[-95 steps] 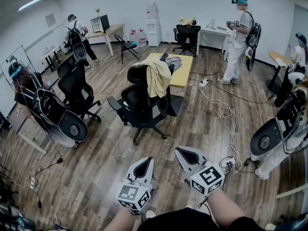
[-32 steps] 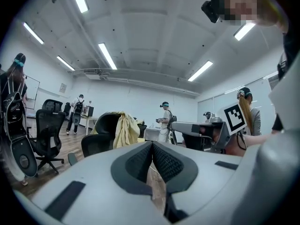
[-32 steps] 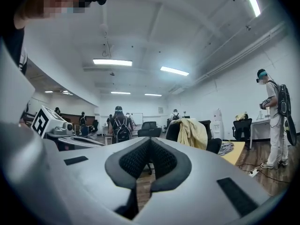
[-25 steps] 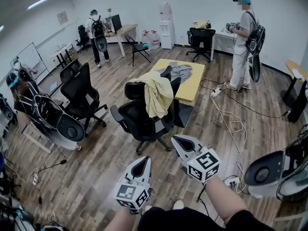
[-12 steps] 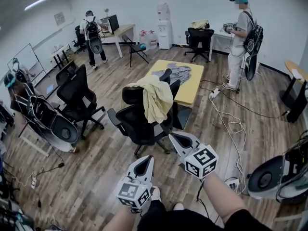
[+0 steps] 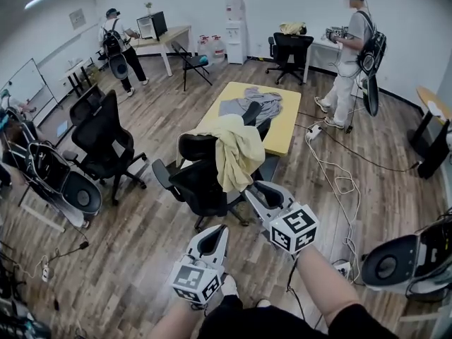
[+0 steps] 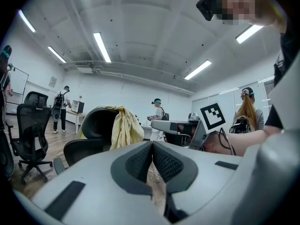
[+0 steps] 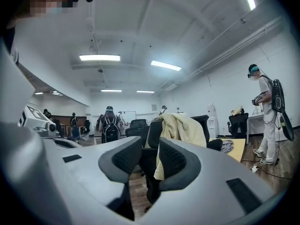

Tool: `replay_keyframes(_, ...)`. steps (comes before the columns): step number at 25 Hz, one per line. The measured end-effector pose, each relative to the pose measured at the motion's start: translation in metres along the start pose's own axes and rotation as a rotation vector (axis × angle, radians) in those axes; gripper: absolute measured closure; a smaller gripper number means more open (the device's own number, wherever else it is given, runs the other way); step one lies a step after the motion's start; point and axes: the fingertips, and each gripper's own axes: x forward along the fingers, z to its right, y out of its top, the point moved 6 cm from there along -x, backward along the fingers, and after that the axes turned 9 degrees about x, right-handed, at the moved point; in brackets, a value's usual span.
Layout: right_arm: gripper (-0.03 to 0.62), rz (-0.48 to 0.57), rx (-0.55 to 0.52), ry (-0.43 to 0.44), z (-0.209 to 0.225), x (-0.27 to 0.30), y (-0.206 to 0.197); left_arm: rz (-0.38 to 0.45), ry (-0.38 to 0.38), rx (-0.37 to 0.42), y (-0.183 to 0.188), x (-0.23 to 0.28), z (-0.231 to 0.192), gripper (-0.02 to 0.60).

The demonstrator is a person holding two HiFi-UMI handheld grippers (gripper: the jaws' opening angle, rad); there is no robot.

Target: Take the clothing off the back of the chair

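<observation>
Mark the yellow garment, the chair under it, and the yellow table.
yellow garment (image 6: 236, 154), head view, middle of the draped cloth.
chair (image 6: 196, 186), head view, on its seat.
yellow table (image 6: 281, 134), head view, bare top near the right edge.

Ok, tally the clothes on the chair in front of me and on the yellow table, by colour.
Pale yellow garment, draped over the chair: 1
Grey garment, on the yellow table: 1
Total: 2
</observation>
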Motion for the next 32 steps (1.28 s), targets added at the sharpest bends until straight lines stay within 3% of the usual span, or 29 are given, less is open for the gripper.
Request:
replay_keyframes(2, 0.446, -0.011, -0.003, -0.014, 0.007, 0.018, -0.001, 0.0, -0.005, -0.005, 0.0, 0.008, -0.016, 0.563)
replay_keyframes(11, 0.247, -0.01, 0.015, -0.12, 0.041, 0.097, -0.001, -0.011, -0.027, 0.003, -0.006, 0.038, -0.085, 0.563)
replay_keyframes(17, 0.167, 0.005, 0.008, -0.198, 0.058, 0.137, 0.003, -0.022, -0.047, 0.002, -0.011, 0.051, -0.122, 0.563)
replay_keyframes(27, 0.135, -0.009, -0.101, -0.28, 0.076, 0.179, 0.007, -0.032, -0.077, -0.003, -0.016, 0.068, -0.16, 0.563)
replay_keyframes(32, 0.171, -0.028, -0.127, -0.306, 0.08, 0.186, 0.01, -0.032, -0.077, -0.004, -0.015, 0.068, -0.167, 0.563)
